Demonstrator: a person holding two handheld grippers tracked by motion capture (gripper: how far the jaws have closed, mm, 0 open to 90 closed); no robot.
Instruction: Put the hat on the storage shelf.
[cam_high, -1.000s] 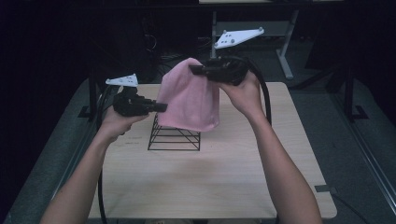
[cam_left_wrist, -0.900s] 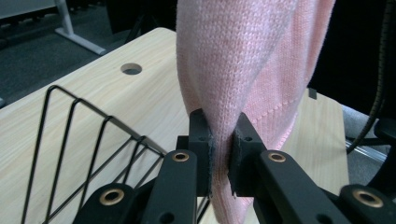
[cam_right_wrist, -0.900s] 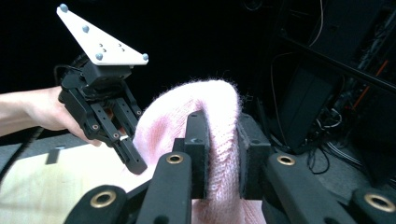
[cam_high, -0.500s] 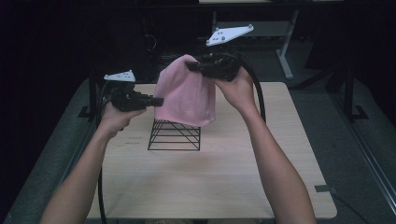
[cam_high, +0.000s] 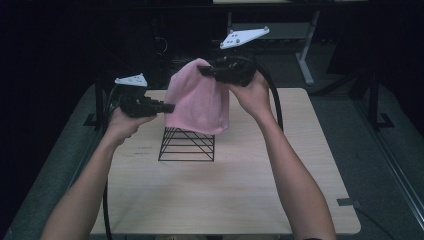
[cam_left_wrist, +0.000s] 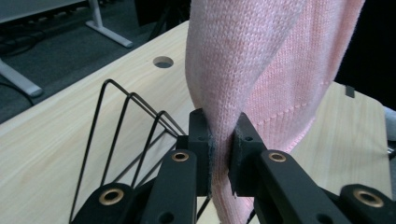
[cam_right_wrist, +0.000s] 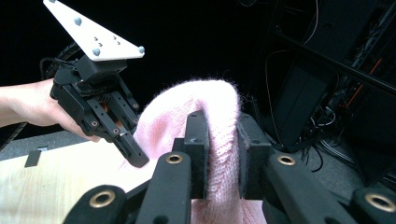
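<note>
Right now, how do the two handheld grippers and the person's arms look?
Both the left gripper and the right gripper are black, each with two flat jaws fixed by brass-coloured rivets. Each carries a pale three-cornered plate with small studs on top. A thick black cable trails from each toward the person. The forearms are bare; no sleeves are visible in the high view.
</note>
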